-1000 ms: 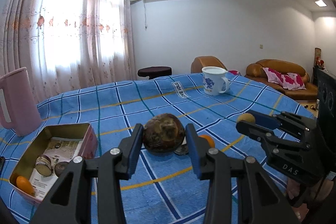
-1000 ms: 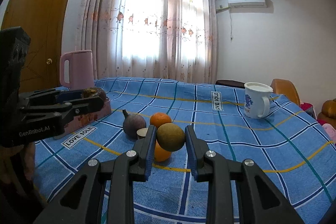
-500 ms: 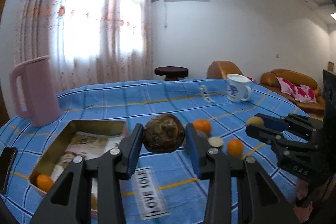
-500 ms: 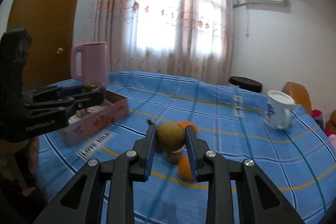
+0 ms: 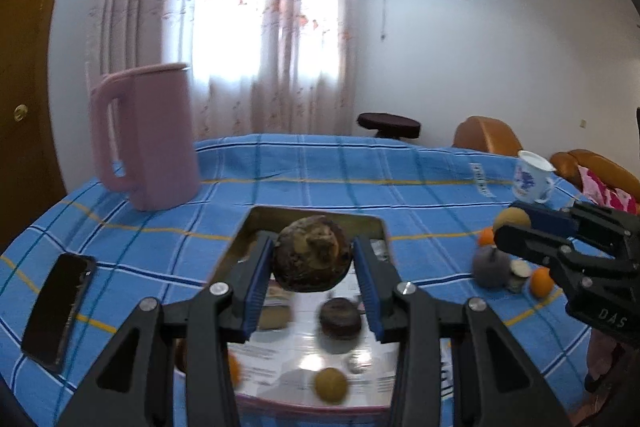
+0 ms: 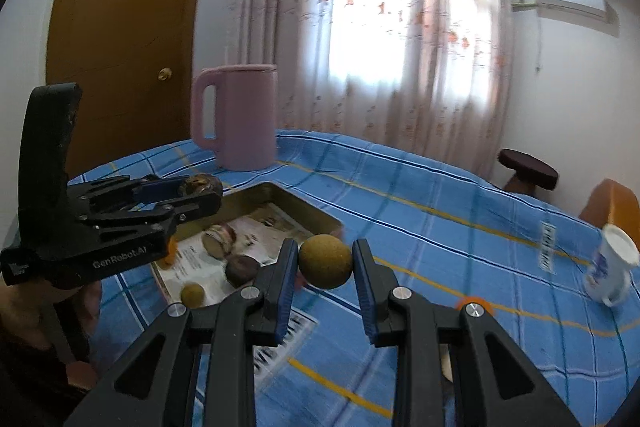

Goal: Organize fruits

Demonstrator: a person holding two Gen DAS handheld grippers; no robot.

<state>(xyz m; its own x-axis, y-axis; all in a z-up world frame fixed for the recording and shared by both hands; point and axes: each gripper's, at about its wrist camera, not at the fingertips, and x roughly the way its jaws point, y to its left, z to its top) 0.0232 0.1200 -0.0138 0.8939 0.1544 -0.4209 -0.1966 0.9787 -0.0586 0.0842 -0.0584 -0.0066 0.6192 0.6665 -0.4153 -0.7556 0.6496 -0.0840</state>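
- Carrying a rough brown fruit (image 5: pixel 313 253), the left gripper (image 5: pixel 313 281) has swung from above the loose fruit pile to hang over the tin tray (image 5: pixel 316 217), jaws clamped on the fruit.
- That suggests the drop into the tray comes next; a dark fruit (image 5: pixel 341 318) and a small greenish one (image 5: pixel 330 385) already lie inside.
- The right gripper (image 6: pixel 326 281) has followed, now just beside the tray's near corner, jaws pinching a round tan fruit (image 6: pixel 325 261).
- Beside the tray, oranges (image 5: pixel 541 281) and a purple fruit (image 5: pixel 490 268) wait on the blue cloth (image 5: pixel 280 167).
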